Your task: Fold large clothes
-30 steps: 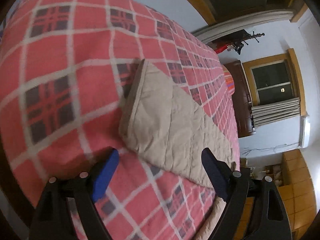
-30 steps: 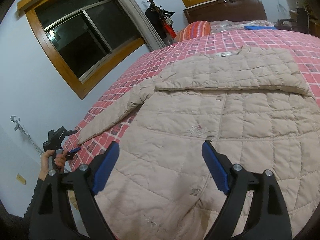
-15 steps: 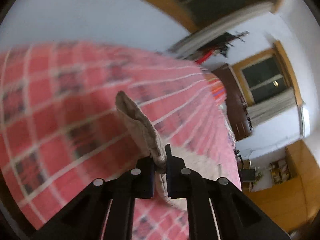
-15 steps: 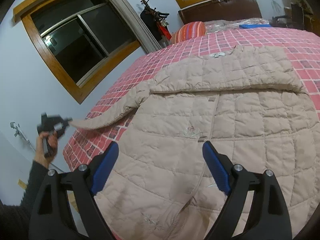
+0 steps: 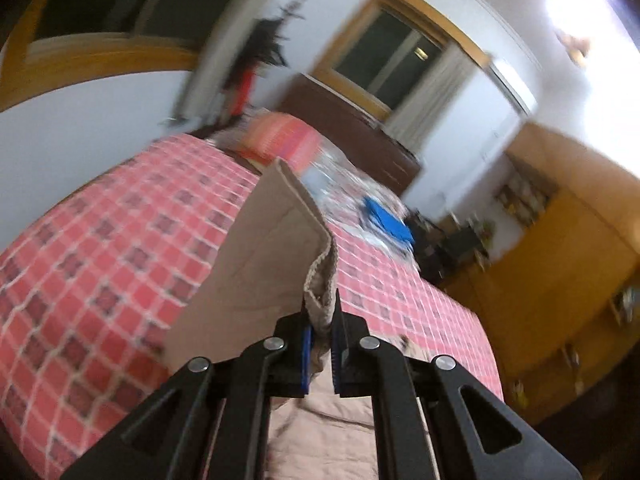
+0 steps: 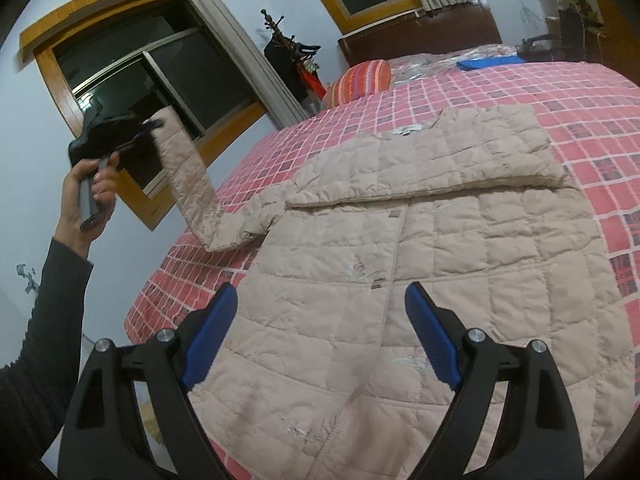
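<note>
Right wrist view: a beige quilted coat (image 6: 420,240) lies front-up on a bed (image 6: 580,92) under a red plaid blanket, collar end away from the camera, hem end nearest the lens.
Right gripper (image 6: 320,336): blue fingers (image 6: 210,340) spread wide over the lower front of the coat, empty, touching nothing that can be seen.
Left gripper (image 5: 320,340): fingers pressed nearly together on the ribbed cuff (image 5: 320,292) of the coat's sleeve (image 6: 188,176); in the right wrist view a hand (image 6: 90,192) in a dark sleeve holds this tool raised off the bed's side.
Sleeve: lifted clear of the blanket, rising from the shoulder to the closed fingers, its long axis running steeply up and outward from the coat body.
Key relation: the coat body lies across and below the left fingers, toward the open right fingers; the far sleeve appears already folded across the chest as a band beneath the collar.
Nearer hand: the left holds the only loose part; the right is nearer the hem and front placket.
Step in hand, as judged: carrying the raised sleeve inward over the chest.
Next move calls for: swinging the cuff across the coat's centre line so that it lies flat.
Left wrist view: blurred; pillow (image 5: 280,140) and blue object (image 5: 388,220) lie beyond the cuff.
</note>
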`<state>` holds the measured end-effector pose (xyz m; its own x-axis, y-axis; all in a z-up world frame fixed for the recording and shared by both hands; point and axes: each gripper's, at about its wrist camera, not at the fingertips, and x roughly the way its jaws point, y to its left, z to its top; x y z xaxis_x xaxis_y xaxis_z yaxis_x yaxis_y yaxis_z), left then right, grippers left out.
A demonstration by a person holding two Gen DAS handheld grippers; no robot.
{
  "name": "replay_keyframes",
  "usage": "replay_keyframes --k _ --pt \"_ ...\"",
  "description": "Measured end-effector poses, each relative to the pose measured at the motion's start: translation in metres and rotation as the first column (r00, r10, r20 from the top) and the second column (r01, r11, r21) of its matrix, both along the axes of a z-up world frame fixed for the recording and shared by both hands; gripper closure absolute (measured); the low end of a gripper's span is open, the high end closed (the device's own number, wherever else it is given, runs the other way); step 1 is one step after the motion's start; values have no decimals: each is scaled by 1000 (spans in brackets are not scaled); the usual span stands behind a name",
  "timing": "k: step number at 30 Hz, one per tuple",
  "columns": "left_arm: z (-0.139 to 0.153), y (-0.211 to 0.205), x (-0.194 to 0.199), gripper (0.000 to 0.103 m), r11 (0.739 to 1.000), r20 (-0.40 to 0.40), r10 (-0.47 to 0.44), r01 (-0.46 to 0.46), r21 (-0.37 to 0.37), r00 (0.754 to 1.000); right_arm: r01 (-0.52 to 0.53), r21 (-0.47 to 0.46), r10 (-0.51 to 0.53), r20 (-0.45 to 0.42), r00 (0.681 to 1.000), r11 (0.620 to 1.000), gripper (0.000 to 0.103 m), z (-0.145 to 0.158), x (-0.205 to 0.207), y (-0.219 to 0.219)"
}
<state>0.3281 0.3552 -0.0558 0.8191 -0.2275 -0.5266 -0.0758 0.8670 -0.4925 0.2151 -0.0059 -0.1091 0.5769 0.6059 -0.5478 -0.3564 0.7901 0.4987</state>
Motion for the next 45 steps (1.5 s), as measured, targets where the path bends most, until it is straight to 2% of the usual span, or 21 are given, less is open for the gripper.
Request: replay_keyframes --k 4,11,17,21,24,26,27,28,29,30,32,33,34,35,36,39,42,45 --pt "-19 -54 29 96 995 -44 -93 95 32 995 25 -5 -25 -4 1000 1000 18 -1 0 -9" --pt "-80 -122 75 96 976 -149 -215 217 -5 965 52 -11 -52 -23 998 999 18 -10 5 -22" --pt "-159 -177 104 96 952 -276 -301 306 -25 913 93 -15 -93 -57 994 996 18 -19 19 -35" --pt "-197 -194 110 95 939 -332 -332 344 -25 883 99 -24 -101 -84 991 995 18 -22 33 -43" --pt "-207 -201 107 76 926 -341 -363 378 -24 867 71 31 -66 -127 990 997 16 -21 51 -49" --pt "-201 -196 96 54 923 -299 -379 383 -47 876 46 91 -31 -165 986 995 15 -18 67 -51" --pt "-197 -193 92 49 923 -280 -381 382 -55 881 20 149 10 -195 981 989 15 -16 82 -51" --pt "-188 -188 84 40 923 -255 -381 379 -62 889 8 179 31 -214 976 984 15 -15 94 -50" --pt "-180 -181 75 37 926 -232 -377 372 -69 897 -2 202 50 -232 972 979 15 -14 108 -47" --pt "-172 -175 68 36 928 -217 -373 365 -76 902 -29 233 91 -258 962 972 16 -14 130 -41" --pt "-161 -158 52 32 931 -185 -363 352 -93 913 -38 276 127 -310 942 960 27 -18 163 -32" --pt "-154 -146 40 31 936 -169 -351 339 -95 921 -45 316 161 -353 922 948 32 -26 189 -23" --pt "-150 -136 31 30 941 -156 -337 326 -94 928 -49 335 181 -376 909 941 42 -31 204 -17" --pt "-146 -126 21 29 945 -144 -325 313 -100 935 -42 349 192 -410 891 936 45 -39 225 -7" --pt "-143 -112 8 28 949 -128 -309 296 -112 942 -39 361 208 -442 873 932 45 -48 245 3" --pt "-138 -77 -20 25 965 -109 -247 233 -123 963 -19 339 196 -497 846 941 45 -68 285 29" --pt "-143 -45 -37 24 969 -110 -203 183 -164 973 -10 288 170 -535 828 957 45 -85 310 49" --pt "-152 -23 -46 24 970 -113 -172 148 -191 979 -16 302 191 -560 806 953 45 -95 320 62"
